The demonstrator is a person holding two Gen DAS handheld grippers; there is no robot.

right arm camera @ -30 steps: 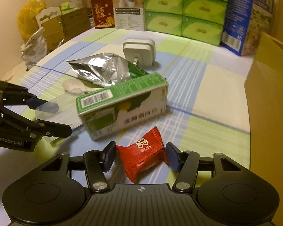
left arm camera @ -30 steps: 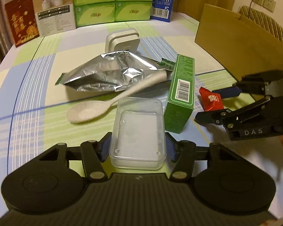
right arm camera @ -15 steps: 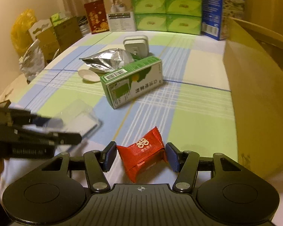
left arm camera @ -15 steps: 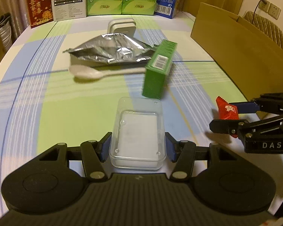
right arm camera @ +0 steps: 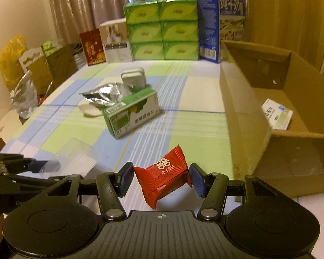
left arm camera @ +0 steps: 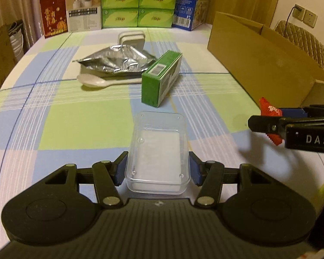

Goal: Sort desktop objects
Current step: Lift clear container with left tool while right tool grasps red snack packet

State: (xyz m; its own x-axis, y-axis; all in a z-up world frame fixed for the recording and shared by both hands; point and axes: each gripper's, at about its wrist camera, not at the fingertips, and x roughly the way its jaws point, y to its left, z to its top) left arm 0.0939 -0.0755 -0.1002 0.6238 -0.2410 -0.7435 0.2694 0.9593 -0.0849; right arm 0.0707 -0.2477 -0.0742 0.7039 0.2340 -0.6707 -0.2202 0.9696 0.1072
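My left gripper (left arm camera: 157,170) is shut on a clear plastic box (left arm camera: 158,151) and holds it above the near part of the checked table. My right gripper (right arm camera: 162,178) is shut on a red candy packet (right arm camera: 164,172), held above the table beside the open cardboard box (right arm camera: 244,108). The right gripper with the packet (left arm camera: 270,111) also shows at the right edge of the left wrist view. On the table lie a green carton (left arm camera: 162,79), a white spoon (left arm camera: 103,81), a silver foil bag (left arm camera: 116,60) and a white plug adapter (left arm camera: 131,38).
The cardboard box (left arm camera: 265,60) stands along the table's right side with a white and green packet (right arm camera: 276,114) inside. Green tissue boxes (left arm camera: 138,2), a blue carton (left arm camera: 188,2) and cards line the far edge. Bags and boxes (right arm camera: 26,82) stand left of the table.
Both grippers have pulled back and risen from the cluster, each carrying its object. The right gripper has swung toward the cardboard box, whose inside now shows.
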